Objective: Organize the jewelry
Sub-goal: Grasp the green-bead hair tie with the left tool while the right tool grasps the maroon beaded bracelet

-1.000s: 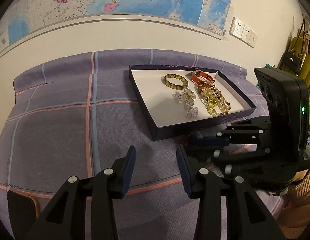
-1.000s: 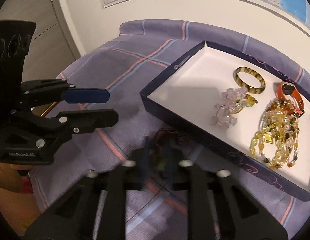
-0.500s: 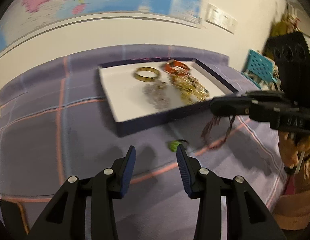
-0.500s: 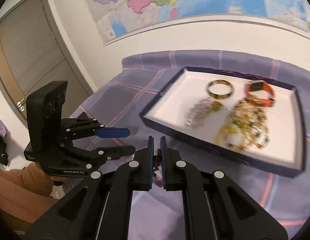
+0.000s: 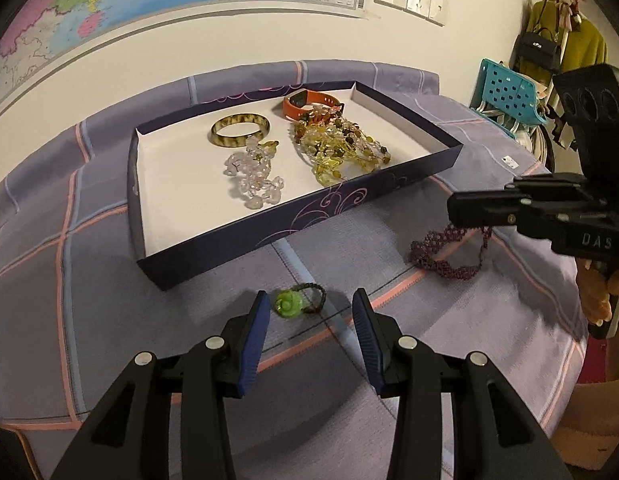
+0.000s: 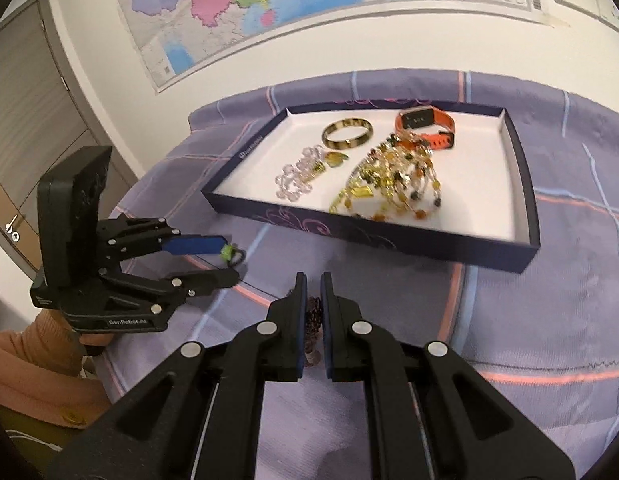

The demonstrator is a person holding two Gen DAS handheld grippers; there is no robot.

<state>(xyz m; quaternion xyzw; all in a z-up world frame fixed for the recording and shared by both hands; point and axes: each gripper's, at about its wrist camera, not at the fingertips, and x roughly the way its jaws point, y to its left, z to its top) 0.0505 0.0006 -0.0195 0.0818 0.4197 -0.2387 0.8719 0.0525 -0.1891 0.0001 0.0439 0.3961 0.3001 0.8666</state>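
Observation:
A green bead on a dark cord loop (image 5: 294, 304) lies on the purple checked cloth, just ahead of my left gripper (image 5: 309, 300), whose blue pads stand open on either side of it. In the right wrist view the same green bead (image 6: 228, 253) sits between the left gripper's (image 6: 230, 259) tips. My right gripper (image 6: 313, 280) is shut on a purple beaded strand (image 6: 314, 314). From the left wrist view that strand (image 5: 445, 268) dangles in a loop below the right gripper (image 5: 455, 212), right of the tray. I cannot tell whether it touches the cloth.
A dark blue tray (image 5: 309, 216) with a white floor holds an amber bangle (image 5: 240, 130), an orange watch band (image 5: 309, 102), a clear crystal bracelet (image 5: 253, 178) and yellow bead strands (image 5: 337, 148). A teal basket (image 5: 509, 92) stands beyond the table's right edge. A map hangs on the wall.
The right gripper has lifted the purple strand off the cloth in front of the tray and carried it rightward. The left gripper has moved up to the green bead, which was hidden before.

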